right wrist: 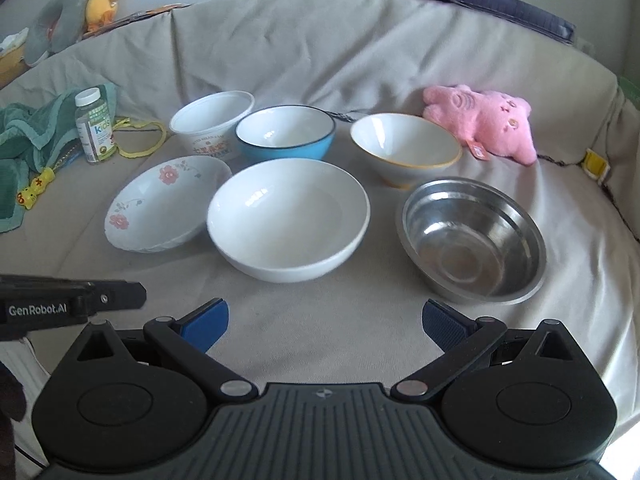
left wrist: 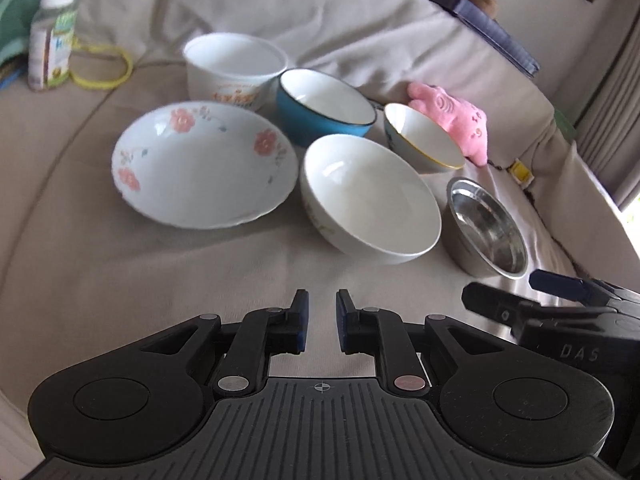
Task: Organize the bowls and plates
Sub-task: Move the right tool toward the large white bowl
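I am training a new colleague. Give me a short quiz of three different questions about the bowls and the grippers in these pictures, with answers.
1. True or false: the blue bowl holds food.
2. Which dish lies nearest the right gripper? A) floral plate B) steel bowl C) paper tub
3. Fill in: the soft toy behind the gold-rimmed bowl is coloured ____.

Key
1. False; it is empty.
2. B.
3. Pink.
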